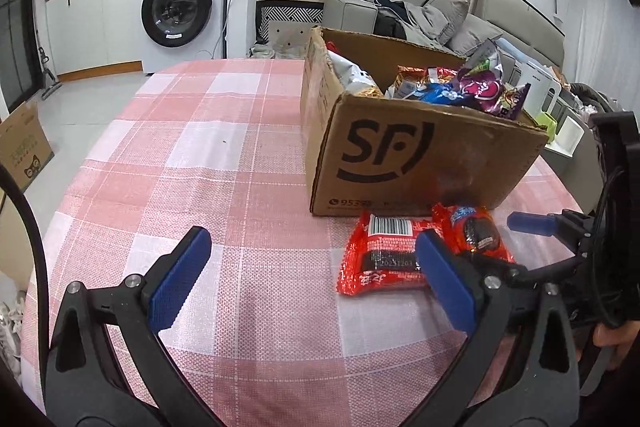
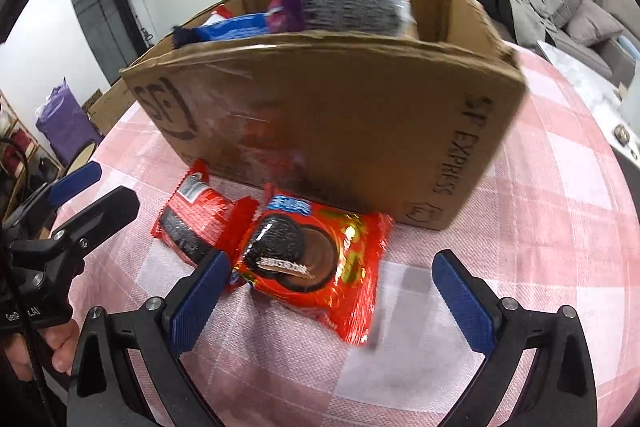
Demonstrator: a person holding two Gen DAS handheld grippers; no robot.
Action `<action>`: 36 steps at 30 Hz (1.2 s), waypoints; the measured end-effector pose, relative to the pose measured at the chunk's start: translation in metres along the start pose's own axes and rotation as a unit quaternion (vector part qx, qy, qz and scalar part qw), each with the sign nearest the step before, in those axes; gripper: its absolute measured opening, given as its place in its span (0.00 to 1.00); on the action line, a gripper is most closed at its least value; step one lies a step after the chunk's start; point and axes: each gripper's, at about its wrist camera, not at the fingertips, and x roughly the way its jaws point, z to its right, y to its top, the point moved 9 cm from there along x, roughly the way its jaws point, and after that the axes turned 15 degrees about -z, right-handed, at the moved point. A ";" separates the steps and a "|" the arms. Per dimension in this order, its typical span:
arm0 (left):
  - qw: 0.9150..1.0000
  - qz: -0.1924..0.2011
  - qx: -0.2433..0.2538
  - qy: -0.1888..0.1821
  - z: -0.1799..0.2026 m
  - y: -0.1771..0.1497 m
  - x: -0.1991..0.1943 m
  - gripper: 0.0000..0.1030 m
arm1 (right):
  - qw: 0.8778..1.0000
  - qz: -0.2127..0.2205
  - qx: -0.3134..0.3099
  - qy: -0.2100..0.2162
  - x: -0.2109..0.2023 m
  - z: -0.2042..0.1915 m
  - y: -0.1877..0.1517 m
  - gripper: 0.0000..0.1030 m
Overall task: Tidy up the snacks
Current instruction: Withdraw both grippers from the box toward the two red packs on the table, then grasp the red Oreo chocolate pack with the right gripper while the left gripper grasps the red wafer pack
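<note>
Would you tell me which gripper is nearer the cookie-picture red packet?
Right. The right gripper is open around the cookie-picture red packet; the left gripper hangs over bare tablecloth, beside the barcode packet.

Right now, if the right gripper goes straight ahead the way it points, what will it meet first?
Most likely the cookie pack, lying flat between the open fingers of the right gripper. Behind it stands the box. Depth is hard to judge here.

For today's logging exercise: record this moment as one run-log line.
left gripper: open | right gripper: open | two red cookie packets: on tablecloth beside brown cardboard box
</note>
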 end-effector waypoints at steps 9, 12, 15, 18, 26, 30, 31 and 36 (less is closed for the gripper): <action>1.000 -0.010 0.009 0.000 0.006 -0.004 0.005 0.98 | 1.000 -0.003 0.025 -0.002 -0.004 0.025 -0.004 1.00; 1.000 -0.012 0.011 0.004 0.007 -0.005 0.005 0.98 | 1.000 0.001 0.015 -0.001 -0.005 0.023 -0.002 0.98; 1.000 -0.013 0.010 0.004 0.007 -0.005 0.005 0.98 | 1.000 0.006 0.000 0.007 -0.005 0.014 -0.002 0.81; 1.000 -0.014 0.010 0.004 0.007 -0.005 0.005 0.98 | 1.000 0.011 -0.011 0.020 -0.008 0.007 -0.003 0.65; 1.000 -0.016 0.018 0.003 0.011 -0.006 0.006 0.98 | 0.999 0.028 -0.008 0.027 -0.019 0.014 -0.014 0.51; 0.999 -0.020 0.030 -0.003 0.021 -0.008 0.005 0.98 | 0.999 0.037 -0.004 0.029 -0.031 0.014 -0.023 0.51; 0.999 -0.021 0.033 -0.007 0.023 -0.009 0.004 0.98 | 0.999 0.039 -0.005 0.030 -0.034 0.019 -0.023 0.51; 0.997 -0.051 0.044 -0.029 0.039 -0.013 0.012 0.98 | 0.999 0.040 -0.004 0.030 -0.040 0.024 -0.034 0.51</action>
